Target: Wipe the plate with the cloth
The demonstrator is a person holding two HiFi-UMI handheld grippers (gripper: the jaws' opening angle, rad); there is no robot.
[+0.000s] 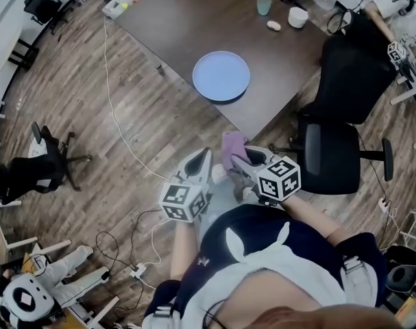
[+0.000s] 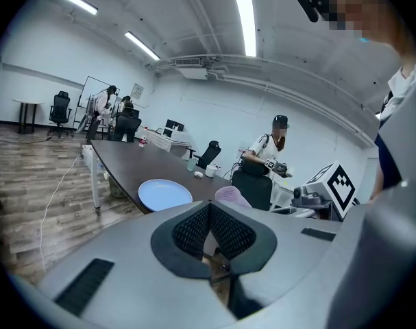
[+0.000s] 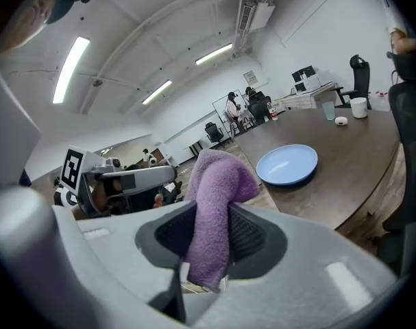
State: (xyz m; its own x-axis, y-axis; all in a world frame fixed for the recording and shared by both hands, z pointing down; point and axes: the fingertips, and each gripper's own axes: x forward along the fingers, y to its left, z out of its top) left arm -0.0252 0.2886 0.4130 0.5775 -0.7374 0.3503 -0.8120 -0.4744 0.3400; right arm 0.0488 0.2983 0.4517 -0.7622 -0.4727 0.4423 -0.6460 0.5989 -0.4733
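A light blue plate [image 1: 221,75] lies on the dark table [image 1: 187,19] near its front edge, with nothing on it. It also shows in the left gripper view [image 2: 164,194] and the right gripper view [image 3: 287,164]. My right gripper [image 3: 214,214] is shut on a purple cloth [image 3: 218,180], which sticks up from between the pads. In the head view the cloth [image 1: 233,144] and right gripper [image 1: 240,160] are short of the table, over the floor. My left gripper [image 1: 203,157] is beside it, its pads [image 2: 225,228] meeting at the tips with nothing between them.
A black office chair [image 1: 338,149] stands to the right of my grippers at the table's corner. A green cup [image 1: 264,5] and a white bowl [image 1: 298,17] sit at the table's far side. A white cable [image 1: 115,115] runs over the wooden floor. Another chair [image 1: 40,170] stands at the left.
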